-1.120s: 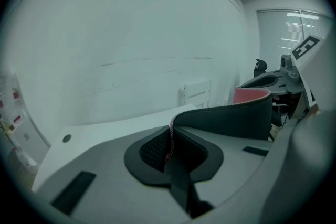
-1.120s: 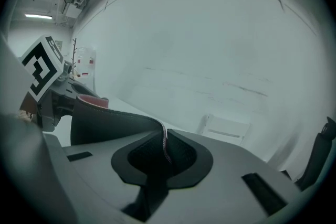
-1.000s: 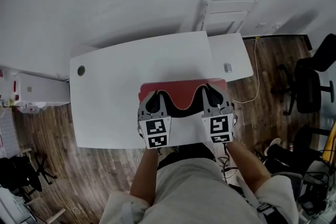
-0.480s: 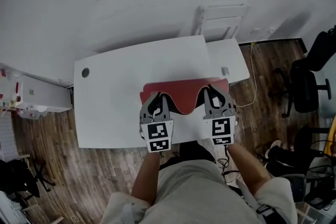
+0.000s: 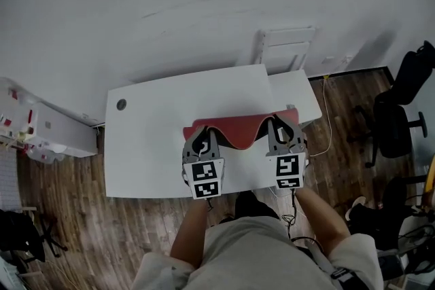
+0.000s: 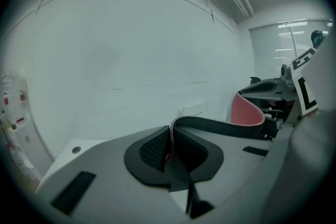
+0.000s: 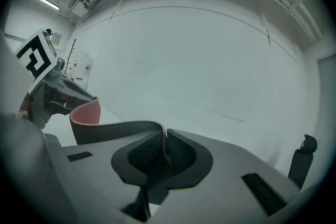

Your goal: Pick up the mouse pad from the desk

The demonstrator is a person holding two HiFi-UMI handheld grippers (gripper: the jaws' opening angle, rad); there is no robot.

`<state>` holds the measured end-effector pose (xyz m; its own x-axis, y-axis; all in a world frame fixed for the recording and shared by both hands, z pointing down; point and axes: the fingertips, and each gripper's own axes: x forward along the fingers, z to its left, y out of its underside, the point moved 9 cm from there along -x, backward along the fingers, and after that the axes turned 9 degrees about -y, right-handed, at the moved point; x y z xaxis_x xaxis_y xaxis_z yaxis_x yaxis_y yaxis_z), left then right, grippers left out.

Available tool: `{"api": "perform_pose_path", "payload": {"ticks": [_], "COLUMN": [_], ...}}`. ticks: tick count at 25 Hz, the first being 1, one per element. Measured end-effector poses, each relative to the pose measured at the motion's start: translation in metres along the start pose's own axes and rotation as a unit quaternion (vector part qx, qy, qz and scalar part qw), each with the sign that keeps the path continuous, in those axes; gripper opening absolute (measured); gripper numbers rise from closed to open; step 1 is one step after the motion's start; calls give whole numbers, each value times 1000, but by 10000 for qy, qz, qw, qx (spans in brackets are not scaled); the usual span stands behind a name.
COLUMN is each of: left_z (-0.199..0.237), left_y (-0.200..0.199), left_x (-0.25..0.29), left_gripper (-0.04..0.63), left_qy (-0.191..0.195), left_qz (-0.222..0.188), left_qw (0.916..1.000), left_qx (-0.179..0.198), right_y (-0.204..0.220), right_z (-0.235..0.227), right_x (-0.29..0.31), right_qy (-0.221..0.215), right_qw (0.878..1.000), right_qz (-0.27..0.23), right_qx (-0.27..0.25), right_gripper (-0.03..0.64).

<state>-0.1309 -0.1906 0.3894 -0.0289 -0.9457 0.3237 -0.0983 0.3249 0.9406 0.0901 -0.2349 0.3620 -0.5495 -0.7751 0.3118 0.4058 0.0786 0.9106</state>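
Observation:
The red mouse pad (image 5: 239, 125) with a black underside hangs in the air above the white desk (image 5: 153, 146), sagging in the middle between both grippers. My left gripper (image 5: 202, 134) is shut on the pad's near left corner; in the left gripper view the pad's edge (image 6: 169, 145) is pinched between the jaws and its black strip (image 6: 220, 126) curves off to the right. My right gripper (image 5: 280, 127) is shut on the near right corner; the right gripper view shows the pad's edge (image 7: 166, 150) clamped and the pad's red face (image 7: 86, 113) curling at the left.
A smaller white side table (image 5: 299, 93) abuts the desk on the right, with a white frame (image 5: 282, 44) against the wall behind. A cable (image 5: 327, 120) runs over the wooden floor. Black office chairs (image 5: 394, 119) stand at the right; a white cabinet (image 5: 47, 132) at the left.
Both grippers have risen together with the mouse pad, which now hangs higher above the desk. The head view has shifted, so the desk sits further right in the frame.

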Motion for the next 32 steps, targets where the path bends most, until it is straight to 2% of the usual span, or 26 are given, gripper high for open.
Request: {"api": "perform_pose_path", "payload": {"ticks": [7,13,19,27,32], "left_z": [13,19,41,49,57], "left_y": [-17,-35,-73,-96,-86], "left_x": [-3,-9,-12,-48,-73], "left_gripper": [28,29,29,29,28], "left_qy": [-75,-105,-185,-241,-289], "left_qz": [-269,-582,-977,-1268,-1170], "left_qw": [9996,9979,9946,9912,9917], "left_qx": [-92,-270,-291,-283,-446], "right_y": [-22,-46,-74,-100,-108], "right_z": [-4,-6,-12,6,25], "right_x": [-3,-3,-4,-17,-29], "right_qy": [136,254,368,-39,-208], "right_qw": [9996,9986,9962,9949,9938], "right_qz": [-204,-463,-788,-1004,-1094], "right_qx": [-134,-15,62,-6,-7], "right_gripper": [57,56,55,55,55]}}
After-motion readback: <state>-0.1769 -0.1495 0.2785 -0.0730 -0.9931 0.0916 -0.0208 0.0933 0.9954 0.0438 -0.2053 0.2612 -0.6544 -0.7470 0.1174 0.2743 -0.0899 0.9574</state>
